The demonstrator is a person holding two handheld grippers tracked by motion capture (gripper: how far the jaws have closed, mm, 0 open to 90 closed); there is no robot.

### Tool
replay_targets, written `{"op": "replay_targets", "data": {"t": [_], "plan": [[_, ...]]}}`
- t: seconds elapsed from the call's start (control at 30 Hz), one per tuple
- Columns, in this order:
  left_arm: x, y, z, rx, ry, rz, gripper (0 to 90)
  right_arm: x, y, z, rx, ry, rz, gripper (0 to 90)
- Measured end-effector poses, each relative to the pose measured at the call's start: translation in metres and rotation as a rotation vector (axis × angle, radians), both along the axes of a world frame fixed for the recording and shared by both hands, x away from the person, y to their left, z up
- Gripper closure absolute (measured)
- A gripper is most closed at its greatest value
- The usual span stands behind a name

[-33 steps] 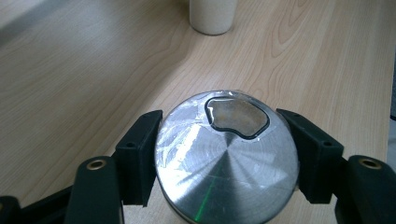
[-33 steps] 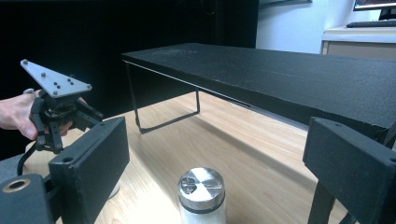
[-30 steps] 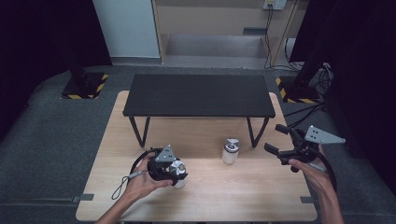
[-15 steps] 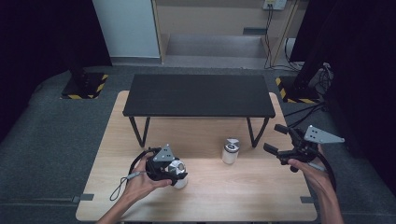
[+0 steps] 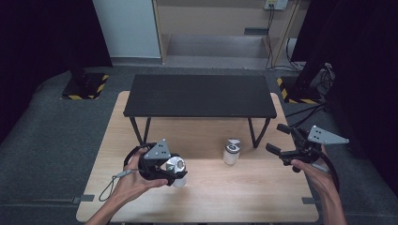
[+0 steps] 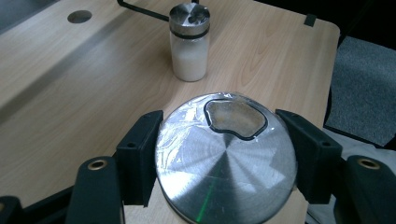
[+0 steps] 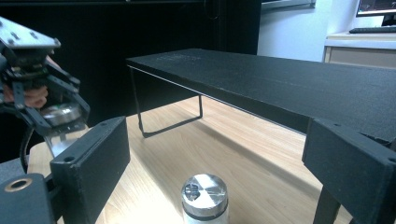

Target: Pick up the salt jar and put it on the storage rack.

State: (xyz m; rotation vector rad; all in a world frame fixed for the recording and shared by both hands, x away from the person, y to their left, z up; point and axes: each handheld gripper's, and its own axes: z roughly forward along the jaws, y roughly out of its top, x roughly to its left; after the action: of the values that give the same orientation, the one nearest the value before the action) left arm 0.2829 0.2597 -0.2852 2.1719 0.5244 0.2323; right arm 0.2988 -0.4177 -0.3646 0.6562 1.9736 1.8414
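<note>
Pale wood grain covers the table (image 5: 244, 187), the biggest thing in the high view. Across its far half, toward twelve o'clock, stands a black low shelf (image 5: 199, 96) on thin metal legs; in the right gripper view its dark top runs from ten o'clock out past three.

At three o'clock of the table, the right gripper (image 5: 280, 139) hangs over the edge in the person's right hand (image 5: 309, 169). Its black jaws stand spread wide with nothing between them, pointing toward nine o'clock.

At seven o'clock, the left gripper (image 5: 176, 174) sits in the person's left hand (image 5: 133, 180). Its two pads pinch a shaker jar (image 6: 226, 161) from both sides, just under the brushed steel lid; the left gripper view looks straight down on that lid, which has a kidney-shaped pour opening at one o'clock on its face. In the right gripper view this jar shows at nine o'clock, clear of the wood.

Smallest in view, a second shaker jar (image 5: 231, 151) with white contents and a steel cap stands upright on the wood near the centre, just in front of the shelf's right legs, between the two grippers and apart from both.
</note>
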Motion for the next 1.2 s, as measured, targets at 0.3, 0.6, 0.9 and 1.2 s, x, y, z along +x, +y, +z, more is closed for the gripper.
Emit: {"op": "replay_targets", "data": {"t": [0.3, 0.6, 0.9, 1.2], "plan": [[0.004, 0.001, 0.056, 0.032, -0.009, -0.038, 33.7, 0.000, 0.001, 0.001, 0.004, -0.005, 0.005, 7.5], [0.007, 0.010, 0.106, -0.017, -0.045, -0.038, 33.8, 0.001, 0.000, 0.000, 0.006, -0.003, 0.002, 7.5], [0.020, 0.015, 0.144, -0.033, -0.041, -0.019, 33.8, 0.002, 0.001, -0.001, 0.012, -0.003, 0.005, 7.5], [0.034, 0.005, 0.171, 0.025, -0.060, 0.029, 33.8, 0.001, -0.001, -0.001, 0.019, -0.005, 0.001, 7.5]]}}
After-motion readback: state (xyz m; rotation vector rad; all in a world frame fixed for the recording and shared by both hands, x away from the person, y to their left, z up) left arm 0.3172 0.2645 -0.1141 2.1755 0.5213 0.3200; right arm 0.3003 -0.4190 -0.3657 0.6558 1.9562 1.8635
